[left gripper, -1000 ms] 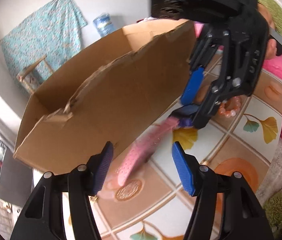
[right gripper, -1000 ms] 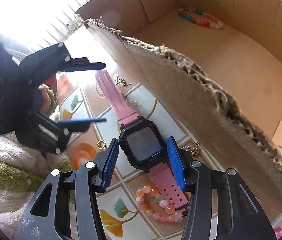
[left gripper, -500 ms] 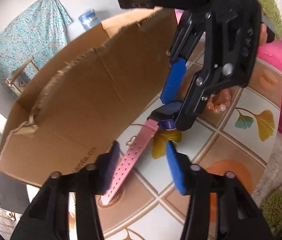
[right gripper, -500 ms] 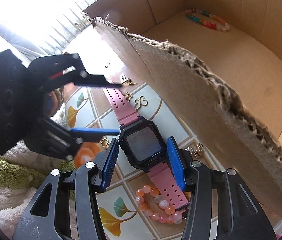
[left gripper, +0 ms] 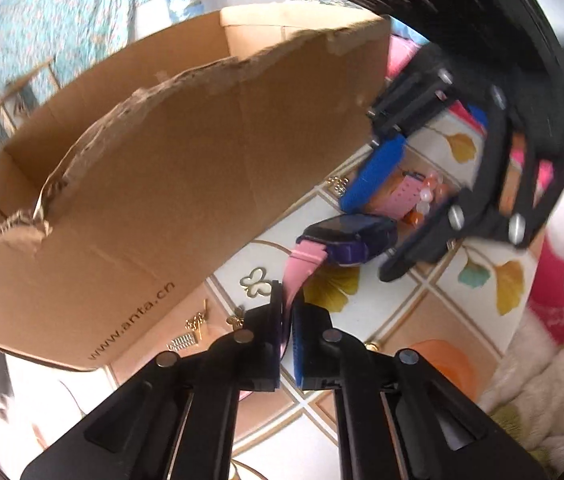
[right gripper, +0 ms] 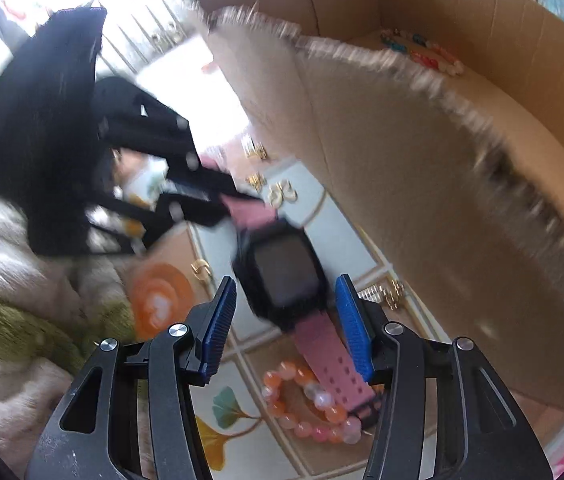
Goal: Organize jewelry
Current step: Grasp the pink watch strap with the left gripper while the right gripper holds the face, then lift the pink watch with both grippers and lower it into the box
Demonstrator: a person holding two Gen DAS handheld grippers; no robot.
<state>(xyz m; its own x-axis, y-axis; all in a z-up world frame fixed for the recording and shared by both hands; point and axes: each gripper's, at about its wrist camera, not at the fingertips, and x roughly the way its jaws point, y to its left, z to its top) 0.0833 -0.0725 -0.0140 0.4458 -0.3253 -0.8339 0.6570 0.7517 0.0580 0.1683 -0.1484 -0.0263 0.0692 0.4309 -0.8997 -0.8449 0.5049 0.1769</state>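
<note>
A pink-strapped watch with a black square face (right gripper: 284,272) lies on the patterned mat beside a cardboard box (right gripper: 422,184). My left gripper (left gripper: 288,304) is shut on the far end of the pink strap (left gripper: 302,268). My right gripper (right gripper: 286,316) is open, its blue pads on either side of the watch face without touching it. It shows in the left wrist view (left gripper: 382,204) above the watch body (left gripper: 352,234). An orange and pink bead bracelet (right gripper: 310,404) lies under the near strap end. A coloured bead bracelet (right gripper: 422,50) lies inside the box.
Small gold earrings and clips (right gripper: 278,192) lie on the mat next to the box wall, more in the left wrist view (left gripper: 198,328). A white butterfly charm (left gripper: 256,282) lies near the strap. A fluffy white and green rug (right gripper: 10,320) borders the mat.
My left gripper has closed on the pink strap end. My right gripper has opened and pulled back a little from the watch face. The watch has shifted slightly.
</note>
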